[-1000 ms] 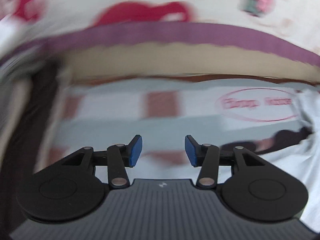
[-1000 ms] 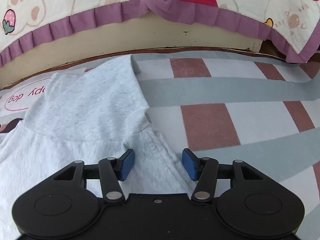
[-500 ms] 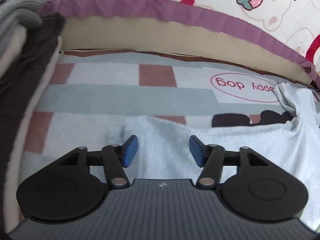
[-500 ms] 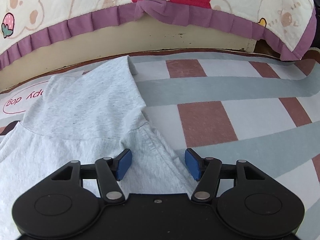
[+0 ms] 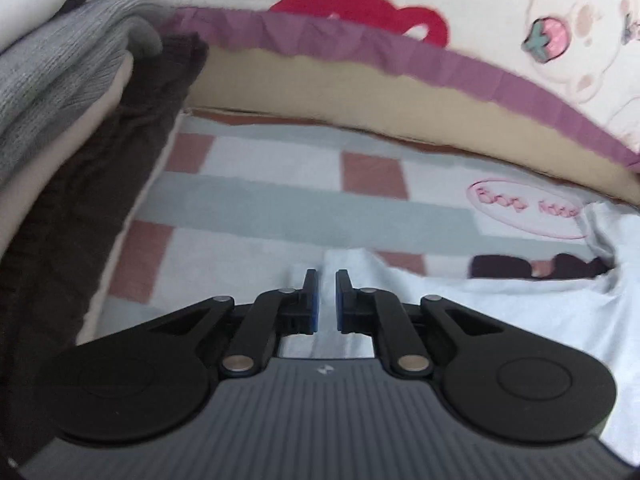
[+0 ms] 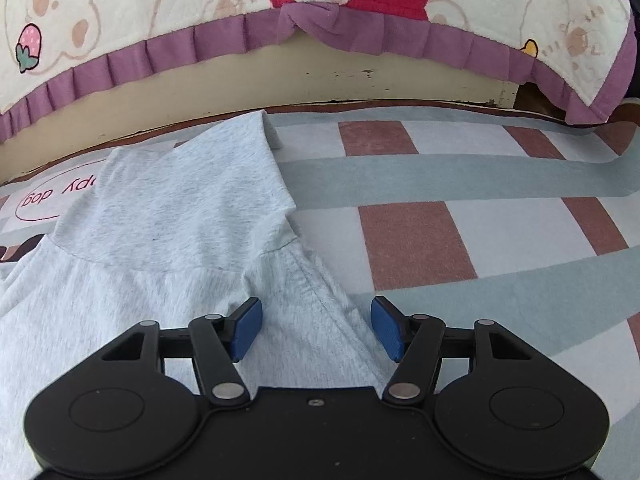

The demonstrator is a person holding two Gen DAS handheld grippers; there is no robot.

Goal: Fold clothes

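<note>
Left tool point(image 5: 326, 280) has just been closing, jaws clenched on the grey shirt's point(image 5: 500, 312) corner at lower centre; right tool point(image 6: 316, 322) gapes released over the hem.

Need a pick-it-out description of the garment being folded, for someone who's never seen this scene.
Find the checked blanket with rust squares and grey-green bands, running along below a purple-frilled cartoon quilt. The light grey T-shirt lies spread flat on it, one short sleeve pointing toward the quilt. It is the only garment lying open; the other clothes sit in a folded pile at the blanket's edge, darker or knitted.
</note>
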